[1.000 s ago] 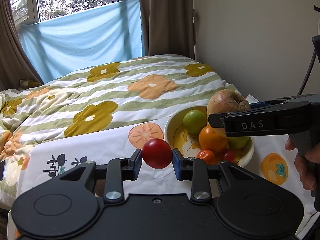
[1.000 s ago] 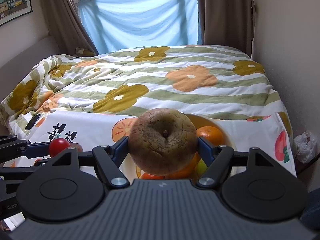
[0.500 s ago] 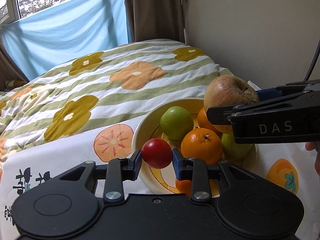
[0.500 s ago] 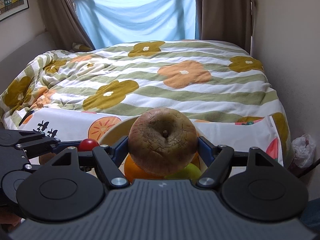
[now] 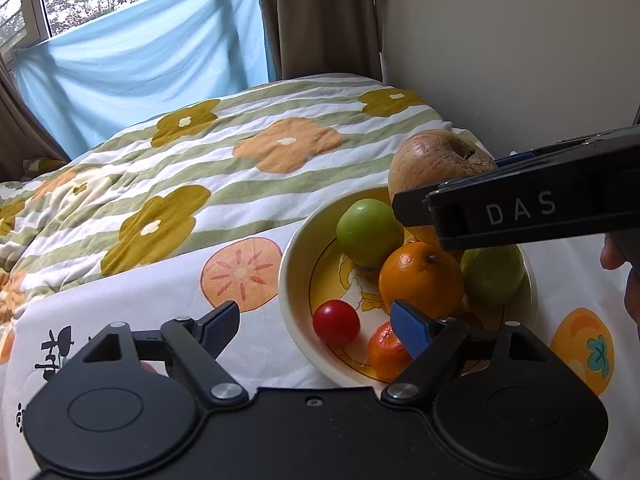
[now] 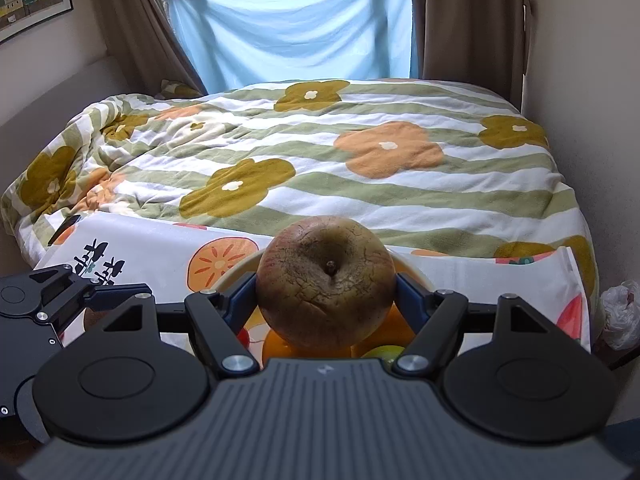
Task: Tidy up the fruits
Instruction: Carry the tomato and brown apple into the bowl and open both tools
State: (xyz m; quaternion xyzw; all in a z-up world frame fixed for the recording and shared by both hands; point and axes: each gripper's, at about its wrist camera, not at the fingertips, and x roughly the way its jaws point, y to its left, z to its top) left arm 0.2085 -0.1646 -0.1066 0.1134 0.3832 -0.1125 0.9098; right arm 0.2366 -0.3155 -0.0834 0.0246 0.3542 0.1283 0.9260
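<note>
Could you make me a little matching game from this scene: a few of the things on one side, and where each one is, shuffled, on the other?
Things:
1. apple
2. cherry tomato
3. left gripper
4. bowl

Places or states:
A. lies loose on the bowl's floor
B. stands on the fruit-print cloth
C. clamped between the right gripper pads, above the bowl
D. jaws opening, pads clear of any fruit

Pairs: 1-C, 2-A, 3-D, 4-B
</note>
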